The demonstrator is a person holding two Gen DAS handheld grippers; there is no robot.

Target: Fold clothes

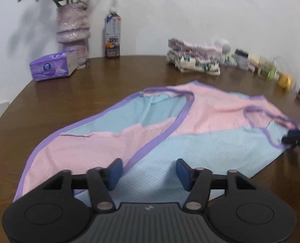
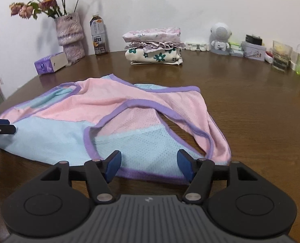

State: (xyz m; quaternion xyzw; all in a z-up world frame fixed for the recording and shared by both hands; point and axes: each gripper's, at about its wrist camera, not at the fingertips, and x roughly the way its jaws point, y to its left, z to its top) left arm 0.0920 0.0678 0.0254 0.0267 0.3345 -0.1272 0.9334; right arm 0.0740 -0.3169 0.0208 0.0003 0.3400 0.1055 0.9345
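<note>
The pink-and-blue mesh vest (image 2: 113,121) lies spread, rumpled, across the brown desk (image 2: 251,111), with left gripper (image 1: 148,174) and right gripper (image 2: 148,167) fingers apart over its near edge, likely poised for pinching.

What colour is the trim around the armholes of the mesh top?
Purple trim on the pink-and-blue top; clearest in the right wrist view.

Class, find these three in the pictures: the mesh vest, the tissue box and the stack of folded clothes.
mesh vest (image 2: 54,141): right wrist view, blue lower panel.
tissue box (image 1: 50,67): left wrist view, purple front face.
stack of folded clothes (image 2: 153,55): right wrist view, bottom flowered piece.
</note>
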